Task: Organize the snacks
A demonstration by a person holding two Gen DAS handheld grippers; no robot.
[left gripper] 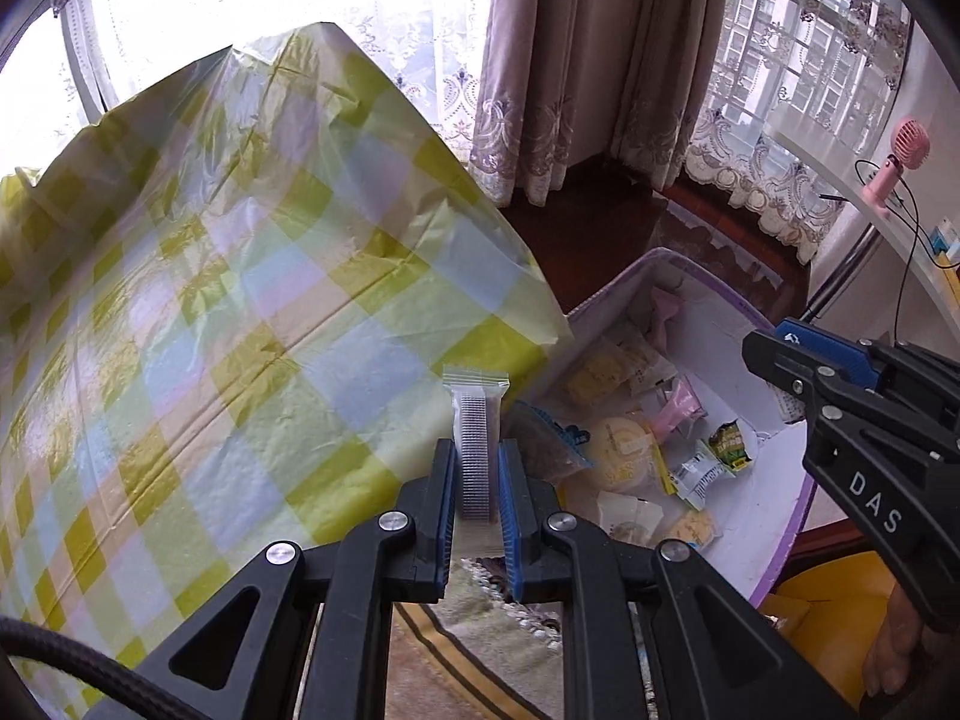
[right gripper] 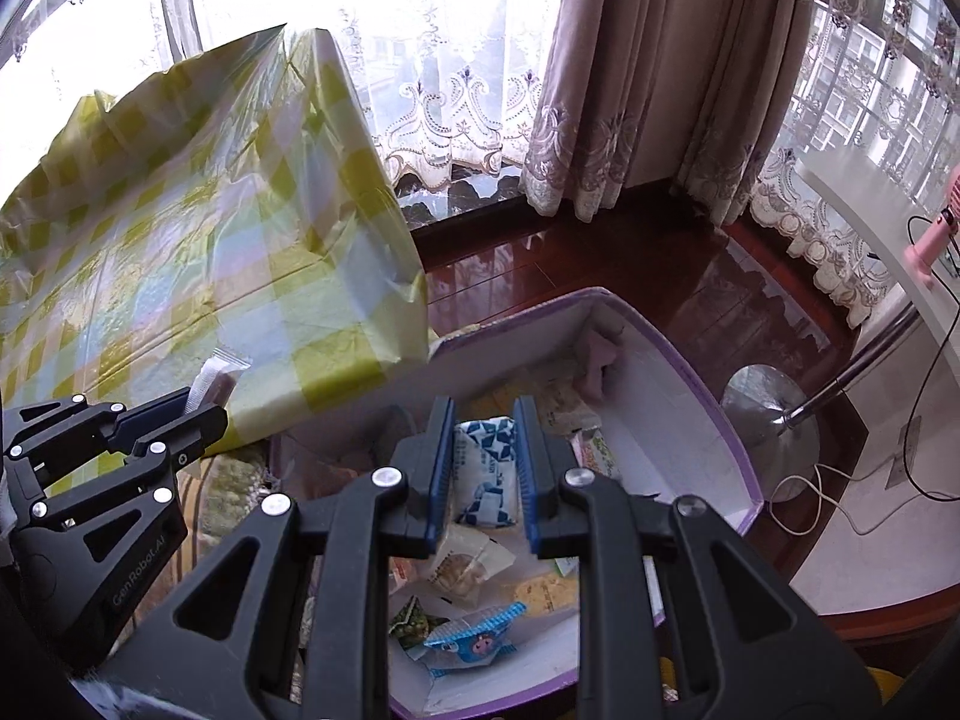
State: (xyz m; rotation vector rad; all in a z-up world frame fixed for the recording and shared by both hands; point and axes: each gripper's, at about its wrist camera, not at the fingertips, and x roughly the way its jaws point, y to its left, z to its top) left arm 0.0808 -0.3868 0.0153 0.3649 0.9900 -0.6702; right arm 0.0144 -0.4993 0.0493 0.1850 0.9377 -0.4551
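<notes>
My left gripper [left gripper: 477, 450] is shut on a clear-wrapped grey snack bar [left gripper: 478, 456], held upright over the edge of the checkered table [left gripper: 240, 300]. In the right wrist view the same left gripper [right gripper: 204, 411] shows at the left with the clear wrapper [right gripper: 210, 387] sticking out of it. My right gripper [right gripper: 483, 420] is shut on a blue-and-white patterned snack packet [right gripper: 486, 474], above the white box with a purple rim [right gripper: 690, 420]. That box [left gripper: 750, 504] holds several loose snack packets. The right gripper's side [left gripper: 840, 408] shows at the right of the left wrist view.
A yellow-green checkered cloth covers the table. The box stands on a patterned rug [left gripper: 474, 648] over dark wooden floor [right gripper: 600, 264]. Curtains [right gripper: 630, 90] hang behind. A white desk with a pink fan [left gripper: 900, 162] and a chrome stand base [right gripper: 762, 414] are at the right.
</notes>
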